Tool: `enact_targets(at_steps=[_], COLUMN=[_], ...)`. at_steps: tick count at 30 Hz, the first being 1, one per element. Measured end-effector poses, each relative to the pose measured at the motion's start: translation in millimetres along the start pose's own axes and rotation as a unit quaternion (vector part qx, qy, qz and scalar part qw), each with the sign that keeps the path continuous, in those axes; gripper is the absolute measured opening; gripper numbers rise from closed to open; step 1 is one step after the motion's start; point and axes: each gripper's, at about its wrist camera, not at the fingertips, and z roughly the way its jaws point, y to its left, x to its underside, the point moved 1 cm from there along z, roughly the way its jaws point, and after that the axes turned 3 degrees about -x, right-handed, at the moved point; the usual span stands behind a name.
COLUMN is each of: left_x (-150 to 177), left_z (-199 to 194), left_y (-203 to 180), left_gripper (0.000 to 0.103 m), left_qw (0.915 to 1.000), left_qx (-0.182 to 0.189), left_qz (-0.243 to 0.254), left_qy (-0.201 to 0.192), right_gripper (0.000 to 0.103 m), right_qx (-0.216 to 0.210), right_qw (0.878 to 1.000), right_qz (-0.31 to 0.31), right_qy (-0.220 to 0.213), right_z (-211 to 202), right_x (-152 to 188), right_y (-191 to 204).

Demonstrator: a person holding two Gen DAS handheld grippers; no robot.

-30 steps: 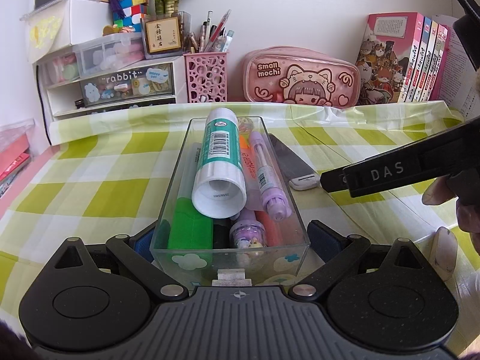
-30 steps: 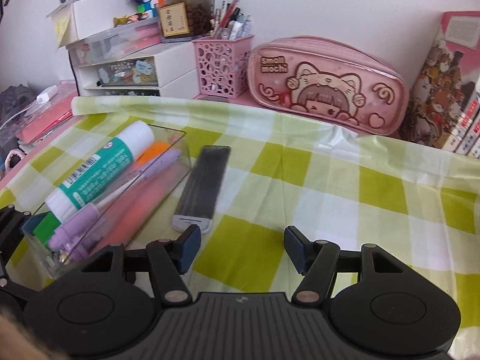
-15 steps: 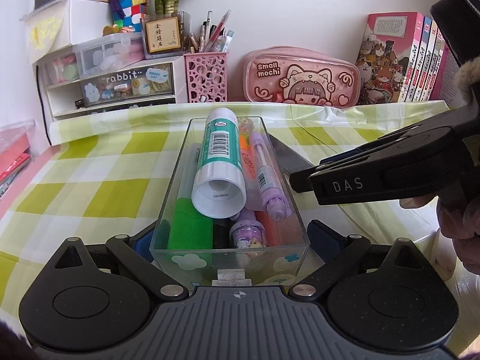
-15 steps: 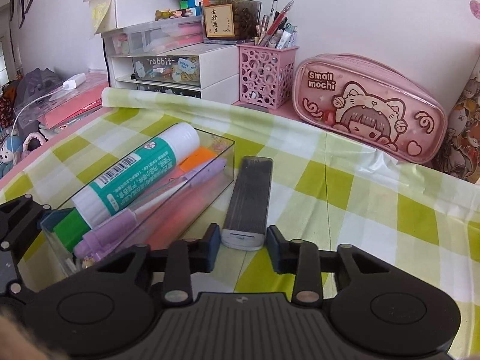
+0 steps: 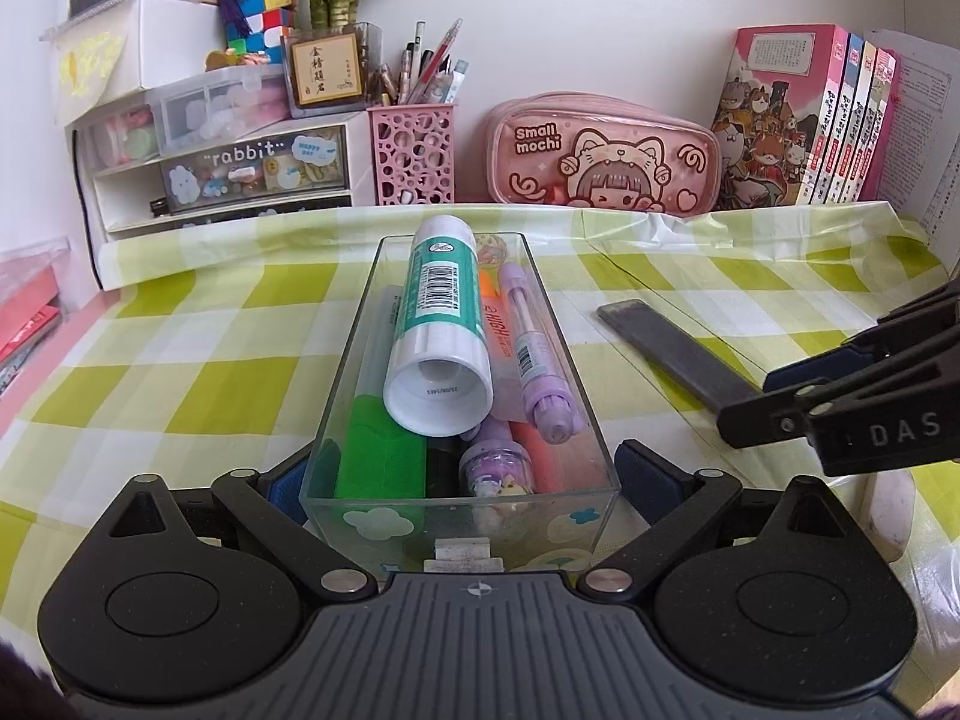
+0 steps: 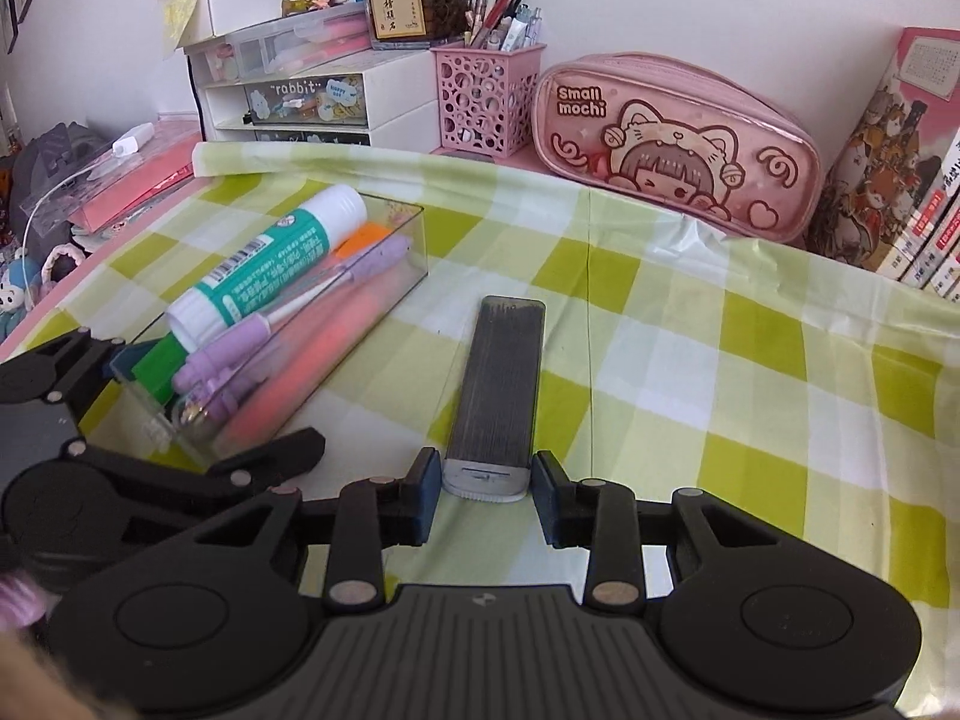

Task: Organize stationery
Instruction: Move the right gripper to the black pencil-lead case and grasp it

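Note:
A clear plastic box point(image 5: 462, 516) lies lengthwise on the green checked cloth. It holds a green-and-white glue stick point(image 5: 441, 324), a purple pen point(image 5: 531, 348), a green highlighter point(image 5: 378, 450) and orange markers. My left gripper point(image 5: 463, 480) has a pad on each long side of the box's near end and is shut on it. To the right of the box lies a flat dark lead case point(image 6: 498, 384) with a white end. My right gripper point(image 6: 485, 483) is shut on that white end. The left wrist view shows the case point(image 5: 666, 348) running into the right gripper point(image 5: 759, 402).
Along the back wall stand a pink pencil pouch point(image 5: 600, 150), a pink pen cup point(image 5: 411, 156), white drawers point(image 5: 240, 174) and a row of books point(image 5: 810, 120). A pale oval object point(image 5: 888, 516) lies near the right edge. Pink folders point(image 6: 138, 186) lie left of the cloth.
The right gripper came up to the dark case and shut on its white end. The case now lies farther to the right of the box. The left gripper and the box stayed still.

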Motion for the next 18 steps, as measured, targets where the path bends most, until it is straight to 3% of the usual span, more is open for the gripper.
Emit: enact_targets(at_steps=[2, 5, 6, 16, 18], left_x=[0, 1, 1, 1, 1], left_z=[0, 0, 0, 0, 0], left_y=[0, 0, 0, 0, 0], left_gripper=[0.095, 0.095, 0.095, 0.095, 0.095], left_qw=[1.0000, 1.0000, 1.0000, 1.0000, 1.0000], left_qx=[-0.001, -0.002, -0.002, 0.000, -0.001], left_qz=[0.002, 0.003, 0.002, 0.000, 0.002], left_qy=[-0.001, -0.002, -0.002, 0.000, -0.001], right_gripper=[0.035, 0.054, 0.055, 0.054, 0.044], right_qx=[0.004, 0.003, 0.003, 0.031, 0.032], right_qw=[1.000, 1.000, 1.000, 0.999, 0.999], right_qz=[-0.001, 0.007, 0.009, 0.024, 0.025], right_qy=[0.005, -0.003, -0.003, -0.010, -0.013], right_z=[-3, -1, 2, 30, 30], right_x=[0, -4, -6, -25, -26], right_y=[-1, 0, 0, 3, 4])
